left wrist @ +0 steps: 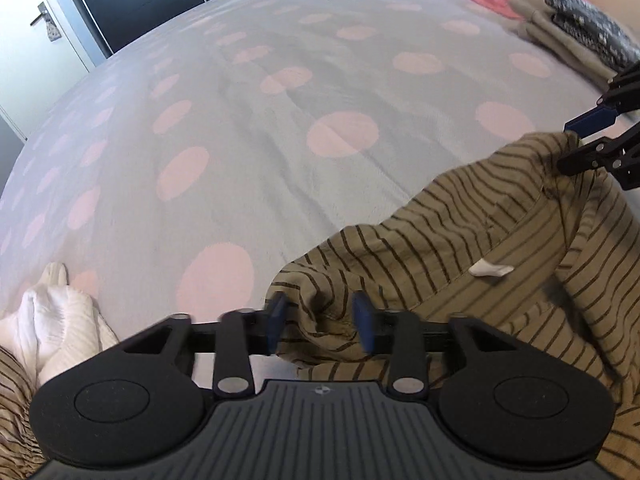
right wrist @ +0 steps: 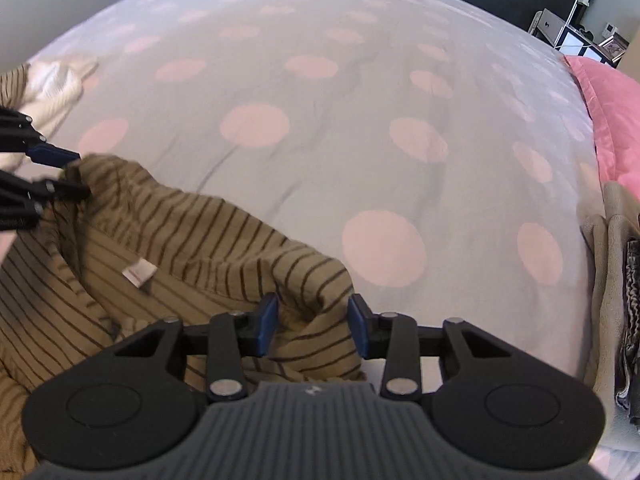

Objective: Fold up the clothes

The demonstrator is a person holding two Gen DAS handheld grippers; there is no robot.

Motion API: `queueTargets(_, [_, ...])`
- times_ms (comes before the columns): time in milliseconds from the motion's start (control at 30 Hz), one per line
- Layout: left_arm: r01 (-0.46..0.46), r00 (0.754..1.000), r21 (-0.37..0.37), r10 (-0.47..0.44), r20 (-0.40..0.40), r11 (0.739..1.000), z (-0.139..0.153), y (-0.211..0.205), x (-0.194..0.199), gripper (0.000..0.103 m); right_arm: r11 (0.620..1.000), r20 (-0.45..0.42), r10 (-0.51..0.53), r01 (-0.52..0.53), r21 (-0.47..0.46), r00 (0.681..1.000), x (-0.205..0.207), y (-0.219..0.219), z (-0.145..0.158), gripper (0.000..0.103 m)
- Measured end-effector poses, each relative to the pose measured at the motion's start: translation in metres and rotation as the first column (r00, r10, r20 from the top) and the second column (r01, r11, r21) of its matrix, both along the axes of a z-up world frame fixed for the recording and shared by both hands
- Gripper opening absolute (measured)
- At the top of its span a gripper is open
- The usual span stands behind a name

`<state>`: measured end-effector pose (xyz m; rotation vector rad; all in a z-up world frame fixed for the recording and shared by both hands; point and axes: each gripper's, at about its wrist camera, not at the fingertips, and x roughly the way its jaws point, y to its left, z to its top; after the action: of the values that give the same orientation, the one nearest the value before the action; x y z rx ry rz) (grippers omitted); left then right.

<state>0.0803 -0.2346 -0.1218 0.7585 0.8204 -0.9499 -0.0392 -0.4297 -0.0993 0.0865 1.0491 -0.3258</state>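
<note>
A grey bedspread (left wrist: 248,92) with pink dots carries the brown striped shirt (left wrist: 460,240), spread between both tongs. The left gripper (left wrist: 320,326) pinches one bunched corner of it; the right gripper (right wrist: 312,326) pinches the other. A white garment (left wrist: 52,312) lies beside the left one.

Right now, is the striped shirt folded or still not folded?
Not folded. The striped shirt lies bunched and rumpled on the dotted bed cover, its neck label showing, no flat fold made.
</note>
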Motion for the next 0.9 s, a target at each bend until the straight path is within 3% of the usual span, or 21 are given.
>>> queueTargets(33, [-0.005,1.0,-0.009,0.005,-0.012,1.0,0.0,0.003,0.001,0.004,1.0,-0.009,-0.007,0.007,0.006,1.0,-0.001,-0.002,-0.001,0.004])
queueTargets(67, [-0.014,1.0,-0.019,0.013,-0.026,1.0,0.001,0.006,0.002,0.001,1.0,-0.016,-0.015,0.015,0.012,1.0,-0.002,-0.005,-0.002,0.004])
queueTargets(200, [-0.039,0.998,-0.05,0.036,-0.058,0.998,0.014,0.017,0.01,0.0,0.998,-0.006,-0.046,0.046,0.036,0.999,-0.013,-0.013,0.006,0.002])
queueTargets(367, [-0.025,0.998,-0.083,0.021,-0.056,0.996,0.036,0.03,0.006,0.0,1.0,0.019,-0.006,0.006,0.01,1.0,-0.029,-0.005,0.023,0.002])
queueTargets(900, [0.039,0.999,-0.193,-0.042,-0.015,0.98,0.114,0.089,-0.053,0.0,0.996,0.098,0.063,-0.056,-0.068,0.993,-0.098,0.045,0.085,0.002])
